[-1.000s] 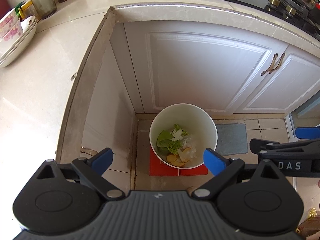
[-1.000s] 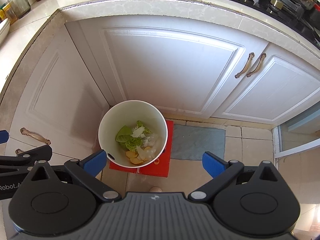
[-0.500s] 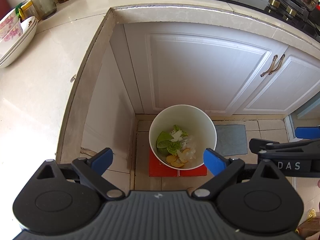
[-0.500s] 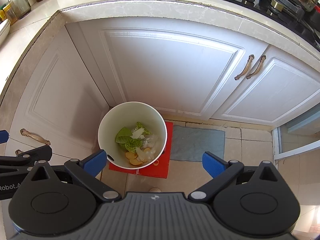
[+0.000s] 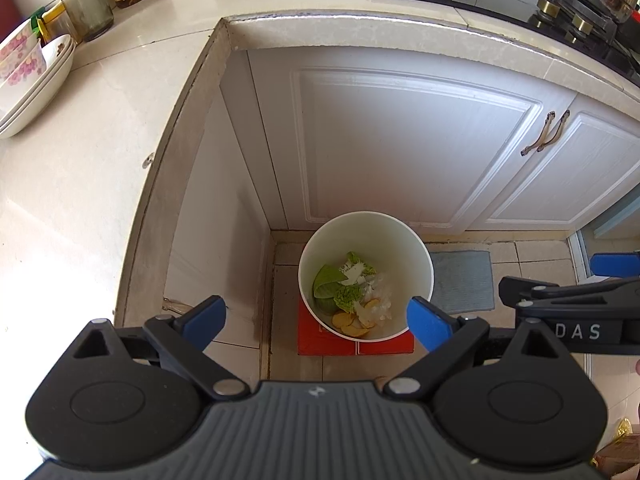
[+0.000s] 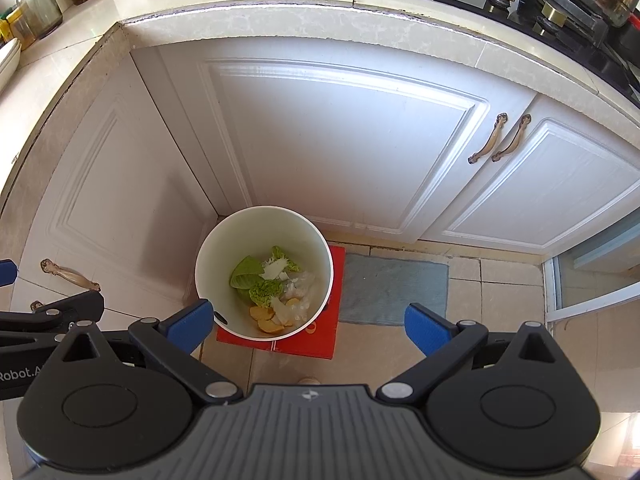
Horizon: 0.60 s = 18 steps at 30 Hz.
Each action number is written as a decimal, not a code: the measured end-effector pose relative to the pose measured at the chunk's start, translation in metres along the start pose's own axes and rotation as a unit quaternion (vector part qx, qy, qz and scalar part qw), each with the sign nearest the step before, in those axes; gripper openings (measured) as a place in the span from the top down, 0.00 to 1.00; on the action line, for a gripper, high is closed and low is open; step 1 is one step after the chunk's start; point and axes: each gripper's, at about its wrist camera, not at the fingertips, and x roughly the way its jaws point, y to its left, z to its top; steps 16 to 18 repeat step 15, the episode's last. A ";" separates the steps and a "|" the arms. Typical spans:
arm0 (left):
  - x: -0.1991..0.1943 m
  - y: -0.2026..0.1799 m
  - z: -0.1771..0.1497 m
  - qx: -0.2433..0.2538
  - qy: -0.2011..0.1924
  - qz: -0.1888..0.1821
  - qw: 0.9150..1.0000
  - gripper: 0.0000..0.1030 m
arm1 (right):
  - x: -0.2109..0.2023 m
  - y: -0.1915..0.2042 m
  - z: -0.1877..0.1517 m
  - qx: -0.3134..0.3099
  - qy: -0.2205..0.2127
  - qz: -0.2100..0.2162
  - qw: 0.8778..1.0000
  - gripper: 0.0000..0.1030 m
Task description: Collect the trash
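Both the left gripper and right gripper hang spread wide and empty above the white bin (vegetable scraps inside); I'd fetch further trash from the countertop.

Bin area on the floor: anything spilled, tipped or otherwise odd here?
Nothing spilled. The white bin stands upright with leaf and peel scraps inside. One oddity: it sits on a flat red box rather than on the floor tiles. Both tongs are open and empty.
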 end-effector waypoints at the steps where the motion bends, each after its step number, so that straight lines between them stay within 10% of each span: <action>1: 0.000 0.000 0.000 0.000 0.000 0.000 1.000 0.06 | 0.000 0.000 0.000 0.000 0.000 0.000 1.000 0.00; 18: -0.001 0.001 0.002 0.000 -0.003 -0.003 1.000 0.06 | -0.002 -0.001 0.001 -0.002 -0.004 0.000 1.000 0.00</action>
